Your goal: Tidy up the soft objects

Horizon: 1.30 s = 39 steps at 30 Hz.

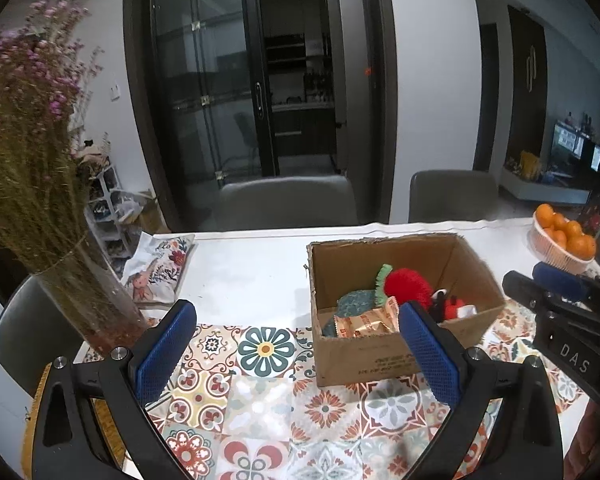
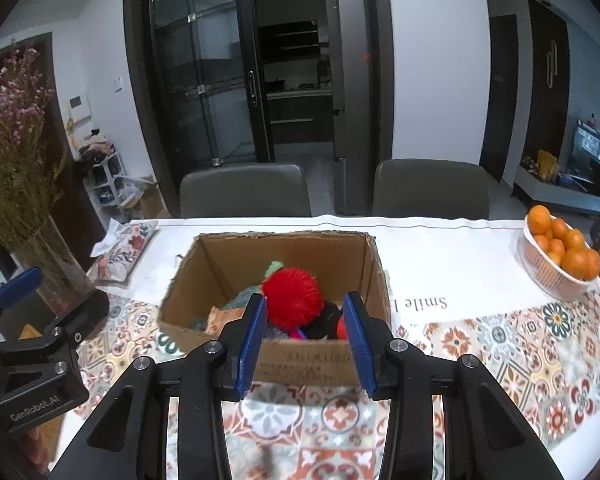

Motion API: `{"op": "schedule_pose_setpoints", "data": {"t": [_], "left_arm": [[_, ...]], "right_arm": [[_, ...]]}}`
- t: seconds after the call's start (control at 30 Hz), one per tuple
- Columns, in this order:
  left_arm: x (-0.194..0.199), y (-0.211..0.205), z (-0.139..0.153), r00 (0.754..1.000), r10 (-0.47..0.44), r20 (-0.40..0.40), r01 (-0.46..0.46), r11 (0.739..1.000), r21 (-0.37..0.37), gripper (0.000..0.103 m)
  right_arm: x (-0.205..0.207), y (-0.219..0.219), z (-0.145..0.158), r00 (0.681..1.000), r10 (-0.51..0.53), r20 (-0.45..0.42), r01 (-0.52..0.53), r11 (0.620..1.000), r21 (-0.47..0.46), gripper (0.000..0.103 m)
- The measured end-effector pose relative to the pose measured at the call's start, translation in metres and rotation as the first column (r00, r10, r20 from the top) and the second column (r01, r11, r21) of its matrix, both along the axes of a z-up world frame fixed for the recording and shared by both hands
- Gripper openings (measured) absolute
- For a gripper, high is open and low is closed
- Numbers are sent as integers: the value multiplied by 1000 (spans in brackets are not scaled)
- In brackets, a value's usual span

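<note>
Open cardboard box (image 2: pixel 284 364), red pompom (image 2: pixel 293 300), soft items inside

One cardboard box (image 2: pixel 284 364), one red pompom (image 2: pixel 292 300), two chairs (image 2: pixel 244 192), one vase (image 1: pixel 88 300), one fruit basket (image 2: pixel 548 276).

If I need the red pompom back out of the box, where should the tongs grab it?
Take the red pompom across its round fluffy middle, coming straight down through the cardboard box's open top. It sits highest on the pile, so its sides are exposed; the box walls block any sideways approach.
</note>
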<state>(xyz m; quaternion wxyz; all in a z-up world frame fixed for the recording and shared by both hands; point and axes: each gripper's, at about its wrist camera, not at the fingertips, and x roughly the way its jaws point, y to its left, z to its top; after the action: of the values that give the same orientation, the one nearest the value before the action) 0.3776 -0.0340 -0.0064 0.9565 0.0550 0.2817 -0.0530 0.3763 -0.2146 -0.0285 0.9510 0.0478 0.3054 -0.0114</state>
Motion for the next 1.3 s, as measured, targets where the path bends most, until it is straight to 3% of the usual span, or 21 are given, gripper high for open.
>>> {"op": "schedule_pose_setpoints", "data": {"t": [0.17, 0.27, 0.7, 1.3], "left_arm": [[-30, 10, 13, 999, -23, 34, 24, 1000, 0, 103], [-44, 15, 20, 998, -34, 48, 34, 999, -9, 103], [-112, 21, 41, 994, -45, 101, 45, 999, -3, 103], [-225, 12, 46, 994, -22, 104, 25, 999, -31, 103]], "right_arm": [[-36, 8, 11, 999, -25, 28, 25, 1000, 1, 42], [-56, 13, 18, 998, -48, 44, 48, 999, 4, 55], [-132, 17, 43, 984, -138, 116, 141, 990, -21, 81], [-242, 2, 46, 983, -127, 132, 134, 990, -43, 88]]}}
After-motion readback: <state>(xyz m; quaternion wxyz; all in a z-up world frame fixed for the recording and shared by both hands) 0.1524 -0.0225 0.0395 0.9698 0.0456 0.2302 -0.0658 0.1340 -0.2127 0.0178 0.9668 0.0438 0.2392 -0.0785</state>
